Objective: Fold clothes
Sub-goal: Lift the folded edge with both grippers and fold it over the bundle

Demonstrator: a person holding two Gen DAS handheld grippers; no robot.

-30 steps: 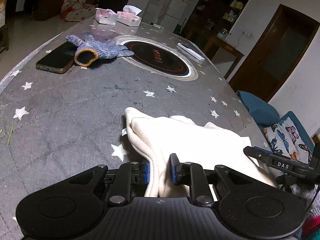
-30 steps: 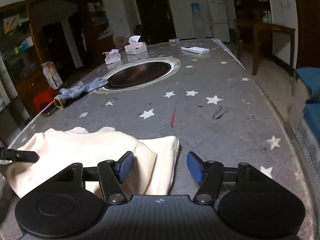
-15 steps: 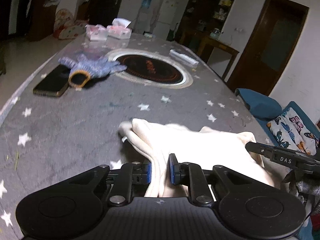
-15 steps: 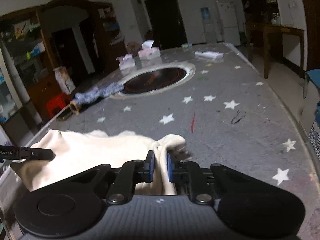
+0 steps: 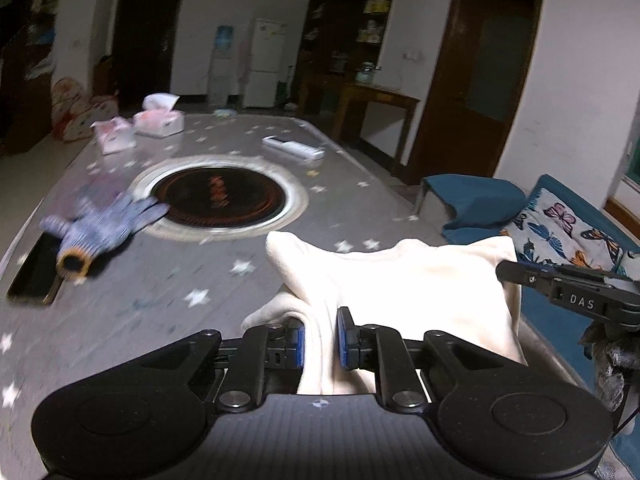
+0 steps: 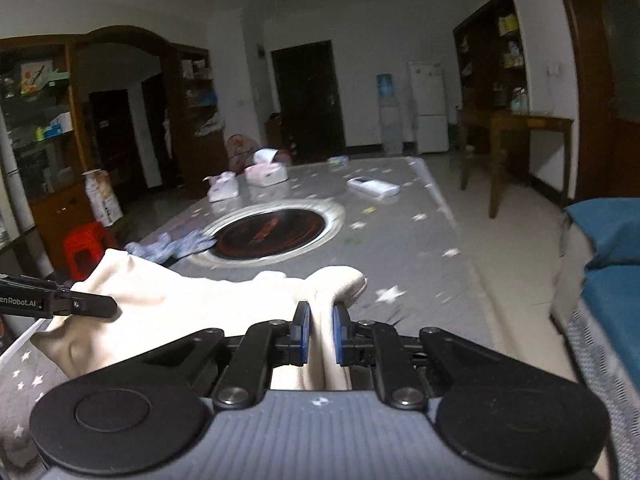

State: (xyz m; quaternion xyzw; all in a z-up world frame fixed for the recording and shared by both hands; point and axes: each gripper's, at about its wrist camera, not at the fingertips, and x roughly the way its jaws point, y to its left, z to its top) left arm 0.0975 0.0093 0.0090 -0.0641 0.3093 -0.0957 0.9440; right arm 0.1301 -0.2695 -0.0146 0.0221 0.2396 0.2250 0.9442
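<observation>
A cream garment (image 5: 404, 280) is held up off the grey star-patterned table (image 5: 160, 312), stretched between both grippers. My left gripper (image 5: 321, 336) is shut on a bunched edge of it, blue pads pressing the cloth from both sides. In the right wrist view the same cream garment (image 6: 192, 300) spreads to the left, and my right gripper (image 6: 320, 334) is shut on its other edge. The other hand's gripper shows as a black bar at each view's side, right gripper (image 5: 568, 292) and left gripper (image 6: 60, 304).
On the table lie a blue knitted glove (image 5: 104, 228) over a dark phone (image 5: 32, 276), a round inset cooktop (image 5: 220, 200), two tissue packs (image 5: 158, 122) and a white remote (image 5: 294, 148). A blue sofa with a butterfly cushion (image 5: 568, 232) stands right of the table.
The right gripper closed on the garment's edge. Both grippers then rose, lifting the garment off the table, and the views tilted up toward the room.
</observation>
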